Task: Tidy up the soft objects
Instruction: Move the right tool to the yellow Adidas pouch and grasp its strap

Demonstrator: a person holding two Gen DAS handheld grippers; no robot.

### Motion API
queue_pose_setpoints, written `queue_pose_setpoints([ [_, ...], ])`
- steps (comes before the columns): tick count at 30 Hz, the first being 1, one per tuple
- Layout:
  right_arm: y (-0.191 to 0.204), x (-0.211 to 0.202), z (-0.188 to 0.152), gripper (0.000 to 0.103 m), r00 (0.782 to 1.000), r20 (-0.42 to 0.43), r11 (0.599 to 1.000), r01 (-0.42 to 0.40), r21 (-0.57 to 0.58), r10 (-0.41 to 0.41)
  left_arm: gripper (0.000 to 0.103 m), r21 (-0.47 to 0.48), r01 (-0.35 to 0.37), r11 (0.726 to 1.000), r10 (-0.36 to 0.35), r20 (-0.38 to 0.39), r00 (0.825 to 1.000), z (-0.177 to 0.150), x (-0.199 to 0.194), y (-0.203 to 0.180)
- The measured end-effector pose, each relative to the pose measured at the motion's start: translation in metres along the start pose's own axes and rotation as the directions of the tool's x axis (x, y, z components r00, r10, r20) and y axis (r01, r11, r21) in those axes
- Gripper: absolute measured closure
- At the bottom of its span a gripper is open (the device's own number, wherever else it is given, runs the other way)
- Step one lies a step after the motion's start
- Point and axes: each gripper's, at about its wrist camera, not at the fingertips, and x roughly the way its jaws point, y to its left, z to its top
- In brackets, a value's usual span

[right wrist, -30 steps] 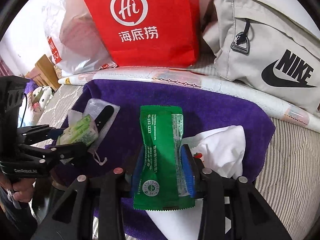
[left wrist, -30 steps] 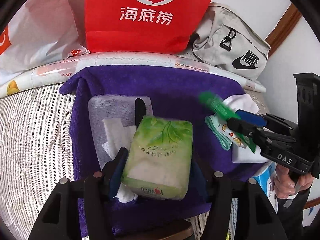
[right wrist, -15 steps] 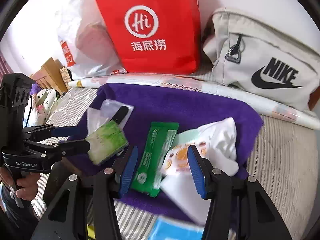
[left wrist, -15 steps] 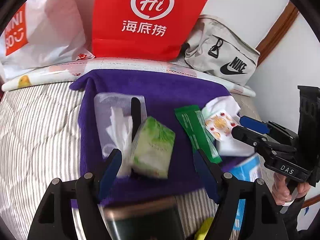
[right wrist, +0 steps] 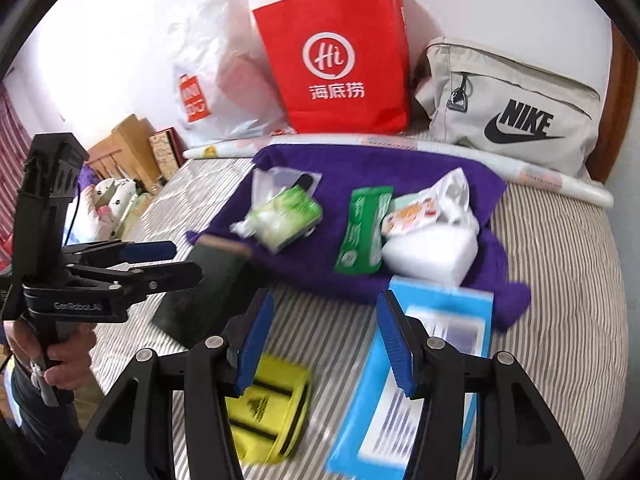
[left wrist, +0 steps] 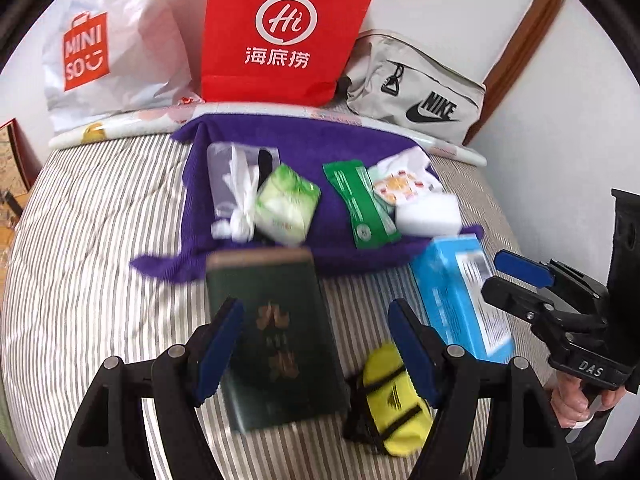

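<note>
**Op:** Both grippers have let go and pulled back: my left gripper [left wrist: 312,344] has dropped the green tissue pack [left wrist: 287,205], my right gripper [right wrist: 326,346] the green wipes packet [right wrist: 362,232]. Both sets of jaws stand apart with nothing between them.

**Obs:** Where are they?

**Op:** On the purple towel [left wrist: 312,148], side by side, beyond the fingertips. The dark green book [left wrist: 276,340], yellow pouch [left wrist: 394,400] and blue box [right wrist: 416,384] lie nearer.

**Obs:** Next?

**Op:** Probably the pouch, nearer my right.
</note>
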Motion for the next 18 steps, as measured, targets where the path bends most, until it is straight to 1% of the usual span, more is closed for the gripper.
queue_pose_setpoints([
  [3, 0.007, -0.012, -0.016, 0.048, 1.000, 0.009, 1.000, -0.010, 0.003, 0.010, 0.030, -0.001, 0.002, 1.000, -0.002, -0.004, 1.000, -0.019, -0.007, -0.003],
  [6, 0.011, -0.018, -0.031, 0.048, 0.999, 0.010, 0.999, -0.032, 0.007, 0.032, 0.030, -0.028, 0.023, 0.999, -0.023, -0.004, 1.000, -0.038, -0.013, 0.000],
  [8, 0.015, -0.019, -0.040, 0.048, 0.999, 0.001, 0.999, -0.052, 0.004, 0.052, 0.030, -0.038, 0.012, 0.999, -0.012, 0.005, 1.000, -0.051, -0.017, 0.002],
  [14, 0.041, -0.005, -0.061, 0.048, 0.995, -0.054, 0.994, -0.082, -0.065, 0.079, 0.030, -0.065, 0.007, 0.998, -0.006, 0.005, 1.000, -0.081, -0.020, 0.016],
  [18, 0.063, 0.011, -0.077, 0.048, 0.989, -0.102, 0.990, -0.118, -0.077, 0.110, 0.030, -0.064, -0.010, 0.998, 0.010, -0.005, 1.000, -0.096, -0.017, 0.025],
])
